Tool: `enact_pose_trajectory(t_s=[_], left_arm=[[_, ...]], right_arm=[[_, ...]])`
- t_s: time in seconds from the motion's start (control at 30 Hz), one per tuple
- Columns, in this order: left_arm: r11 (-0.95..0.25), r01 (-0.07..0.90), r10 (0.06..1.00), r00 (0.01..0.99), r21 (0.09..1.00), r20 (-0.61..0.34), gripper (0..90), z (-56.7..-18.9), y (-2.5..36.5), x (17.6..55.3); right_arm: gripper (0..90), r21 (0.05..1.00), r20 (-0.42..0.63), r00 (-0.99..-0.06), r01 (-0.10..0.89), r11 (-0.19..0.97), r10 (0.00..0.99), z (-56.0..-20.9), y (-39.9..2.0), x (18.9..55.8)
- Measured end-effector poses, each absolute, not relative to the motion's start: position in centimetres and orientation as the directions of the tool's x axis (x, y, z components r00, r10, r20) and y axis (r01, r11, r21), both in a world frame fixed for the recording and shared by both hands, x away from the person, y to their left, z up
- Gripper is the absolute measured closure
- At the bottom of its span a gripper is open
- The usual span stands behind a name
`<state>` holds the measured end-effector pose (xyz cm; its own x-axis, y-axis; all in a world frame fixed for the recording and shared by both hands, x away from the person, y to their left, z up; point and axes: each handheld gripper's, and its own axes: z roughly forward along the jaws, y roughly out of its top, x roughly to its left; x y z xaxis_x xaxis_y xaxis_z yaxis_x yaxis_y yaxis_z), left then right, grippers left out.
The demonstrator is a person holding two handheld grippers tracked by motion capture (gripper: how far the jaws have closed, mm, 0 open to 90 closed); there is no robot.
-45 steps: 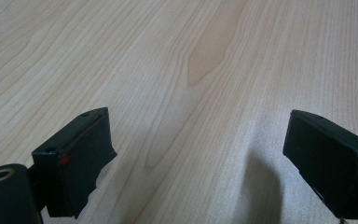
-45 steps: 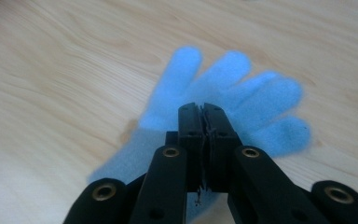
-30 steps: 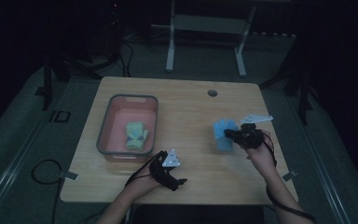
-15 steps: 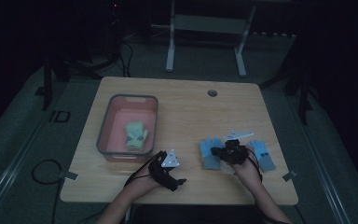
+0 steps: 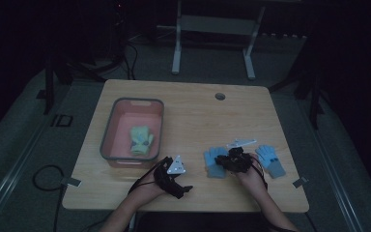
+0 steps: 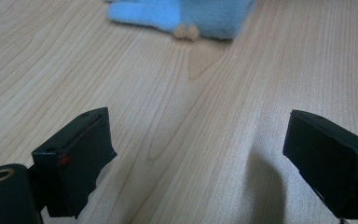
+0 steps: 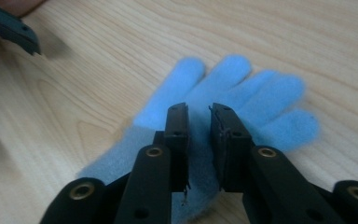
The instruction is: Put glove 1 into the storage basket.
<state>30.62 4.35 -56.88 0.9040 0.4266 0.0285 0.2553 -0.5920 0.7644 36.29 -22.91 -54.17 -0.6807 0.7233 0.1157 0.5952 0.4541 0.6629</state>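
A light blue glove (image 5: 215, 163) lies flat on the wooden table (image 5: 193, 111), fingers spread (image 7: 242, 93). My right gripper (image 5: 229, 162) sits low over its palm. Its jaws (image 7: 198, 112) have just been opening and stand a narrow gap apart, with glove fabric showing in the gap and lying slack. A second blue glove (image 5: 270, 159) lies just right of that hand. My left gripper (image 5: 176, 186) rests near the table's front edge, open wide with only bare wood between its jaws (image 6: 200, 149). The blue glove's cuff (image 6: 205, 14) shows ahead of it.
A grey-rimmed bin (image 5: 107, 145) with a pink floor stands at the table's left, holding a green glove (image 5: 140, 140). A round cable hole (image 5: 220, 96) sits near the far edge. A white metal frame (image 5: 212, 29) stands on the floor beyond the table.
My right gripper came down and toward the near edge with the blue glove, which now lies flat. Its jaws have parted slightly. The left gripper stayed put.
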Motion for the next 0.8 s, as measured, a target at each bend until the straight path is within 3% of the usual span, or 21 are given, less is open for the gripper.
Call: enact_pose_trajectory(t_s=[0.1,0.2,0.53,0.8], left_arm=[[-0.592,0.254,0.426,0.904,0.765,0.029,8.4,-56.9,4.4,30.6],[-0.599,0.246,0.419,0.907,0.762,0.036,8.4,-56.9,4.4,30.6],[-0.598,0.246,0.417,0.908,0.763,0.033,8.4,-56.9,4.4,30.6],[-0.603,0.241,0.413,0.910,0.761,0.039,8.4,-56.9,4.4,30.5]], right_arm=[[74.4,0.676,0.097,-0.687,0.576,0.459,0.720,-53.7,-23.0,36.1],[65.3,0.711,0.079,-0.708,0.534,0.458,0.702,-52.1,-24.2,35.7],[64.8,0.735,0.038,-0.701,0.503,0.456,0.712,-50.1,-29.3,35.6],[64.8,0.722,0.019,-0.616,0.553,0.415,0.787,-50.1,-35.9,35.4]])
